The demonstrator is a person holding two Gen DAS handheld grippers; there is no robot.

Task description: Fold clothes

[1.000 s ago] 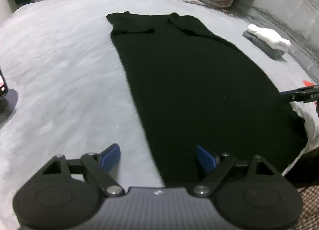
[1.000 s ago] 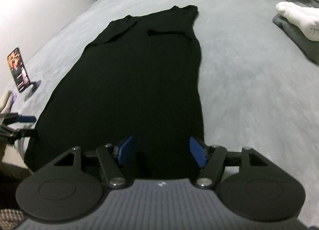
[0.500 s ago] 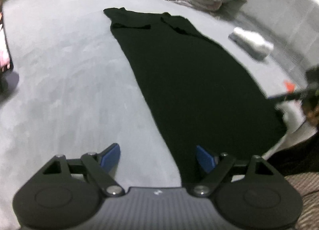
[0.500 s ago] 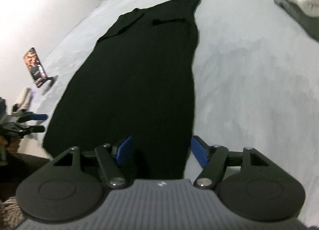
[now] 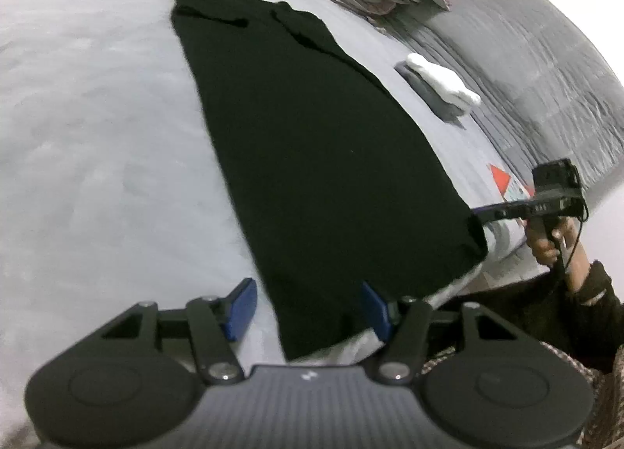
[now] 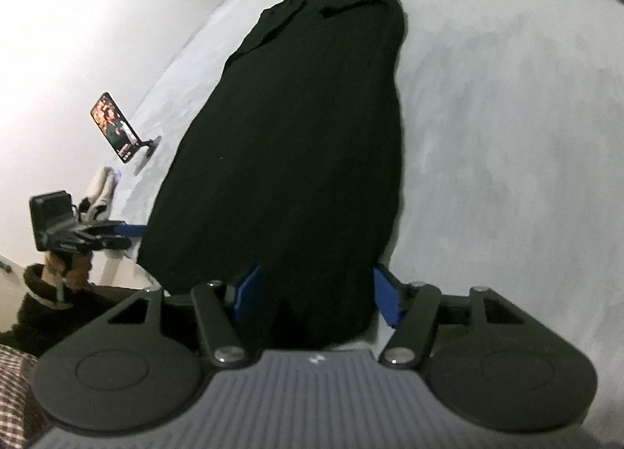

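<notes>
On the grey bed, the black dress lies flat. Both hands have moved to its near hem. Left gripper and right gripper are closing around that hem, not pinching yet, ready to fold.

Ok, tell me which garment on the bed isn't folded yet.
The black dress, spread flat and full length down the bed. The white and grey pieces beside it lie folded in a small stack.

Grey bed with flat black dress, phone stand, folded clothes.
</notes>
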